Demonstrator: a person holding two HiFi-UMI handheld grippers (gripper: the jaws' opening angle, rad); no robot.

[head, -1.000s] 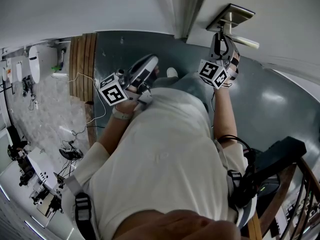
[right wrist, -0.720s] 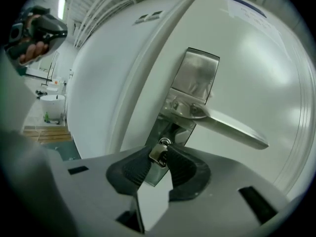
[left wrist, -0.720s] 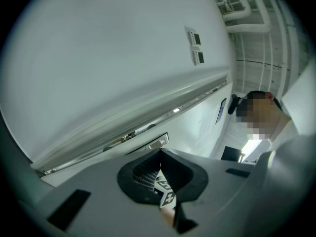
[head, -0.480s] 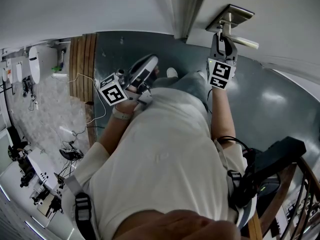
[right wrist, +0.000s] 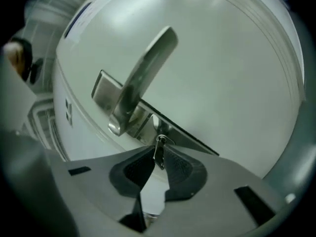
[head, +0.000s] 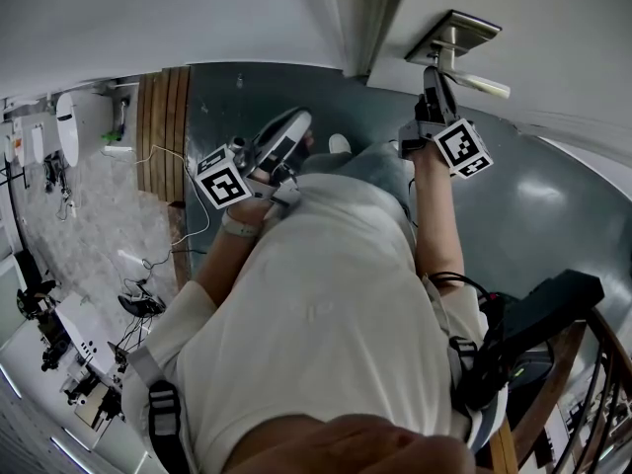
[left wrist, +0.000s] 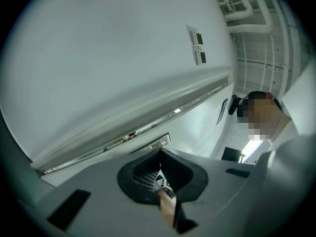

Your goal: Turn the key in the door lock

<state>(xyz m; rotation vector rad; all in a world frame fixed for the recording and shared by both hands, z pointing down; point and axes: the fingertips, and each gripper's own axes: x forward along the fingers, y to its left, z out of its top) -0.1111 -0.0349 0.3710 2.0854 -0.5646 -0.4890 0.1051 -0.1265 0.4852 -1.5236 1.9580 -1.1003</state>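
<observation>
Head view: we look steeply down over the person's torso (head: 326,304); silver metal lever door handle (head: 474,80) far right. Right gripper view: close on that handle (right wrist: 145,73), flat white door (right wrist: 232,58). Left gripper view: we face a plain white wall (left wrist: 98,58).

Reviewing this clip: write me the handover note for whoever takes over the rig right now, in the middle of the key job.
Left gripper: jaws shut, nothing in them, held in front of the person's body, away from the door.
Right gripper: at the lock below the door handle; jaws have just been closing and now pinch the key.
Key: in the lock, its head edge-on between the jaws.
Done: key inserted and gripped.
Left: how far the key has turned cannot be told; probably roll the right wrist to turn it, then let go.
</observation>
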